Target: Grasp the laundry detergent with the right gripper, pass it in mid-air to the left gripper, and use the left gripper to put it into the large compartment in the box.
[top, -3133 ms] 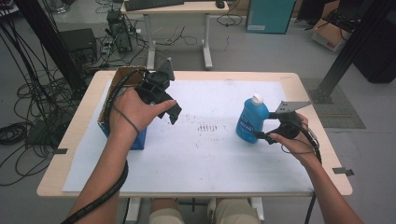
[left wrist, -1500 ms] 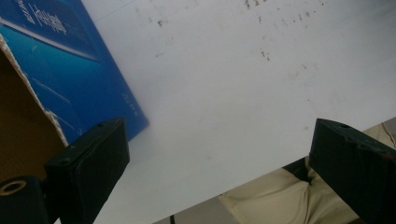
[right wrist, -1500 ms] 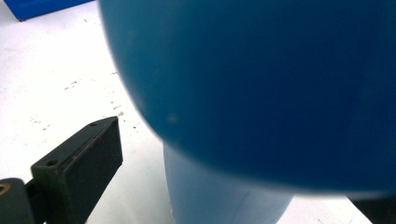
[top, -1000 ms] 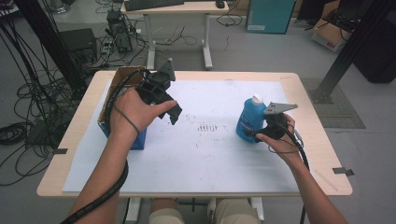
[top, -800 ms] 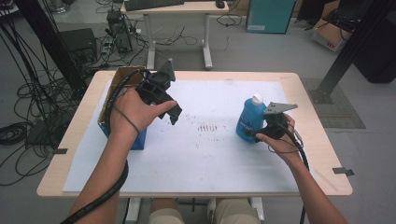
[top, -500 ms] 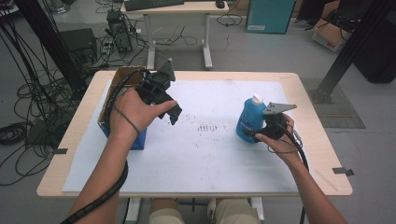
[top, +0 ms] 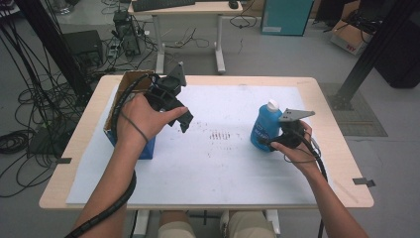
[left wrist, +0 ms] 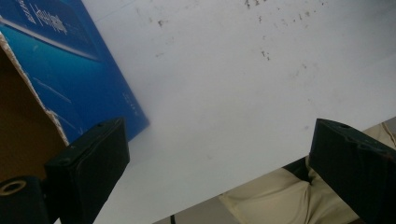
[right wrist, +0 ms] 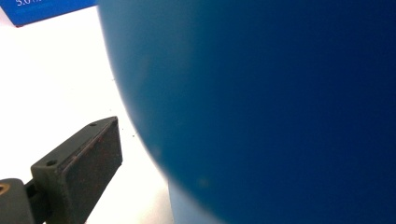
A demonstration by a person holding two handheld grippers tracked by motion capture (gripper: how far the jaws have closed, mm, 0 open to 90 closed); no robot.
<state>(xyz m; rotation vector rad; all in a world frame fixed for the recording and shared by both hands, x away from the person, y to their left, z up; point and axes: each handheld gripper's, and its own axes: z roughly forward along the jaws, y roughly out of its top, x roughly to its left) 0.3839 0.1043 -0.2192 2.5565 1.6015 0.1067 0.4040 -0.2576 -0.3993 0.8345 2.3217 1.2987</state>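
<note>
Blue bottle (top: 261, 130): plastic, white cap on top, pale label on side. Stands upright on white sheet (top: 223, 163) at right part of tabletop, well apart from blue box. In right gripper view bottle body (right wrist: 261, 107) is very near, dark blue and blurred.

Blue box (top: 128, 130): cardboard, open on top, brown inside, white print on blue wall (left wrist: 70, 65). Sits at left edge of white sheet.

Your right gripper (right wrist: 140, 186): one jaw hidden behind blue bottle (right wrist: 261, 107), bottle blurred, cut off by frame edges, so grip unconfirmed. Beside your left gripper (left wrist: 210, 172): blue box (left wrist: 70, 60) cropped at frame edge, print too blurred to read.
</note>
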